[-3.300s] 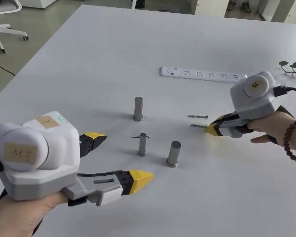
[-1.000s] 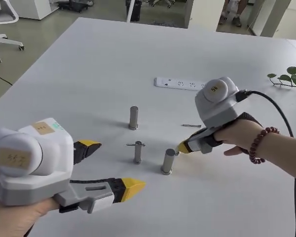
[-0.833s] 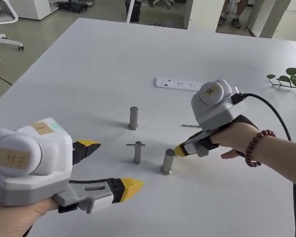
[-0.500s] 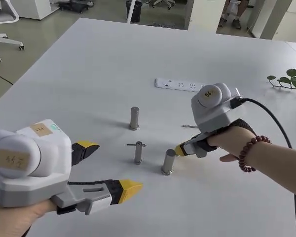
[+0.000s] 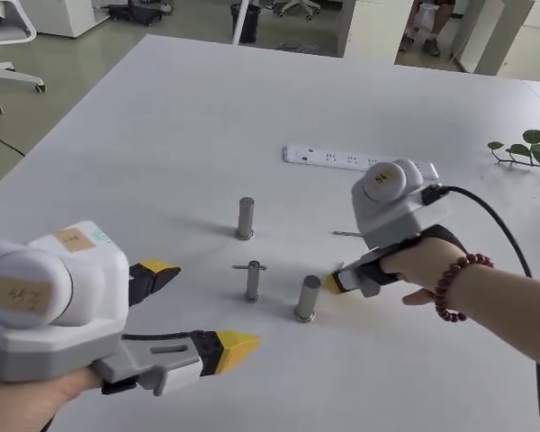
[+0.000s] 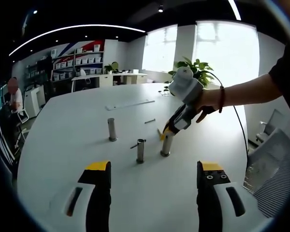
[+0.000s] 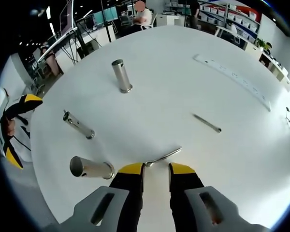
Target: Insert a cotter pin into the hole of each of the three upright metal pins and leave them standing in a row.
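- Right tool [image 5: 333, 283] is pinched shut on a cotter [image 7: 163, 157] by one end, just beside the top of the near pin [image 5: 308, 298]. With so little held, it could swivel and miss the hole.
- A sideways shove may topple that unsteadied pin. Left tool [image 5: 201, 305] hangs open, well apart.
- Far pin [image 5: 245, 219] is bare. A spare cotter [image 5: 346, 234] lies on the bench [image 5: 162, 135].

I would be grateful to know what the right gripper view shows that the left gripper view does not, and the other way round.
Right gripper view: the held cotter pin pinched at the tips of the right hand-held gripper, close to the nearest metal pin.
Left gripper view: the hand carrying that gripper, and its bracelet.
Both: the nearest, middle metal pin (cotter pin already through) and far metal pin, the loose cotter pin and power strip on the table.
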Demonstrator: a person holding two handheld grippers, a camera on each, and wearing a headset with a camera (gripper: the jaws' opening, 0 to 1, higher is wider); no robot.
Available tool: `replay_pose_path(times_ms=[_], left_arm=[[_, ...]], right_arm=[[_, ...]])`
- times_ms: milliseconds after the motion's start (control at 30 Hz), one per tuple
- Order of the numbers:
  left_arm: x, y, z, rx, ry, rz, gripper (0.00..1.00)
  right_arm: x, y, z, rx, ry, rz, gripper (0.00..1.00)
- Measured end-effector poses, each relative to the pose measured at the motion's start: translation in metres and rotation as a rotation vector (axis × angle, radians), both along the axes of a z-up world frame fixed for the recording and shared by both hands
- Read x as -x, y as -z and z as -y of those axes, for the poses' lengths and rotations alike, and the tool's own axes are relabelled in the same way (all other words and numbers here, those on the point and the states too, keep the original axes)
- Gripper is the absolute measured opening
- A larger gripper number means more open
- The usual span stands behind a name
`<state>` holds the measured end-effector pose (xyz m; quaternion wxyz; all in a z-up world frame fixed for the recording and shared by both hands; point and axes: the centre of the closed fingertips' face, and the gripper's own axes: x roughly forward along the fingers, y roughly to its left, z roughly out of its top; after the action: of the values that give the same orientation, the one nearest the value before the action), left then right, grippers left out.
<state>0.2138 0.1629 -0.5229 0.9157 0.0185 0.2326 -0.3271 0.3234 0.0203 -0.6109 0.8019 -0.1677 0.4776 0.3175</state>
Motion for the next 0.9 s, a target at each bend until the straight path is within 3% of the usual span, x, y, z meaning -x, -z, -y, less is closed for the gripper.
replay_pose_path(times_ms=[167, 267, 367, 633, 733, 800, 900], left_arm=[[0.0, 0.0, 0.001, 0.0, 0.002, 0.0, 0.71], [0.001, -0.001, 0.001, 0.002, 0.002, 0.001, 0.71], [0.001, 0.0, 0.0, 0.001, 0.002, 0.001, 0.71], [0.001, 0.001, -0.002, 0.001, -0.003, -0.001, 0.71], [0.0, 0.001, -0.004, -0.002, -0.006, 0.0, 0.71], [-0.001, 0.001, -0.005, -0.002, -0.007, 0.002, 0.71], [-0.001, 0.0, -0.006, -0.002, -0.007, 0.003, 0.71]], right_arm=[[0.001, 0.002, 0.006, 0.029, -0.012, 0.004, 0.09], [0.003, 0.002, 0.007, 0.026, -0.01, -0.003, 0.12], [0.004, 0.001, 0.002, -0.014, 0.033, -0.01, 0.15], [-0.004, -0.001, -0.001, -0.026, 0.119, -0.007, 0.14], [-0.006, 0.0, 0.0, 0.004, 0.108, 0.0, 0.11], [-0.008, -0.001, 0.003, 0.05, 0.043, 0.032, 0.08], [-0.006, -0.001, 0.003, 0.051, 0.057, 0.025, 0.06]])
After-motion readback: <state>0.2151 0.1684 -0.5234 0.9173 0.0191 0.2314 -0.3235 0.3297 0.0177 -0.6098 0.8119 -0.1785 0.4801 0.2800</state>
